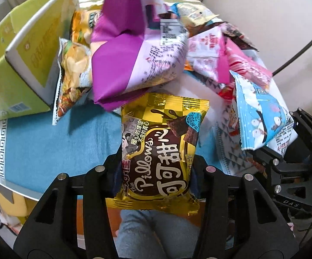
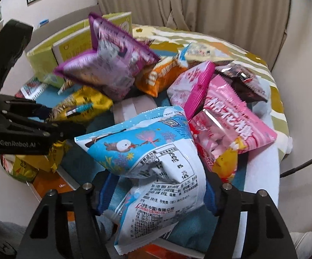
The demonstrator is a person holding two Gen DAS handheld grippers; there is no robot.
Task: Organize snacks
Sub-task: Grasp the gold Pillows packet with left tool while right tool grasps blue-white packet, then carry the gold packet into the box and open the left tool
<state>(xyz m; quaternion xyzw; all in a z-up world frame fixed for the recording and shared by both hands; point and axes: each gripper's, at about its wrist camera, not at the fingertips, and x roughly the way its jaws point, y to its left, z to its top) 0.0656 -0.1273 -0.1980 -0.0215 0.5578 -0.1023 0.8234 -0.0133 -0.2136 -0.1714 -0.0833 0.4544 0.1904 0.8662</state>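
Left wrist view first: the left gripper [image 1: 156, 168] has its fingers closed in on a gold Pillows cocoa packet [image 1: 159, 151], pinching it at the lower half from both sides. The packet stands with its long axis running straight away from the gripper, top end pointing at the purple bag [image 1: 132, 51] beyond it. Left of the purple bag sits the green carton [image 1: 15, 64], open side up, with a chip bag [image 1: 73, 73] leaning just beside its wall. The purple bag looks blurred and may be in mid-air; hard to say. Off to the right of the purple bag, the right gripper [image 1: 261, 153] shows with a blue snowman bag [image 1: 261, 116] in its tips.

Now the right wrist view: that same blue bag [image 2: 156, 164] fills the near field, squeezed between the right gripper's fingers [image 2: 212, 196], crumpled at the waist, long axis pointing forward and tilted left. Behind it lie a pink marshmallow bag [image 2: 227, 120] and an orange pack [image 2: 160, 75]. The carton [image 2: 48, 54] sits far left behind the purple bag [image 2: 110, 64].

The call: the carton lies forward-left of both tools, and the left hand is plainly the nearer one, so the gold packet likely goes in first.
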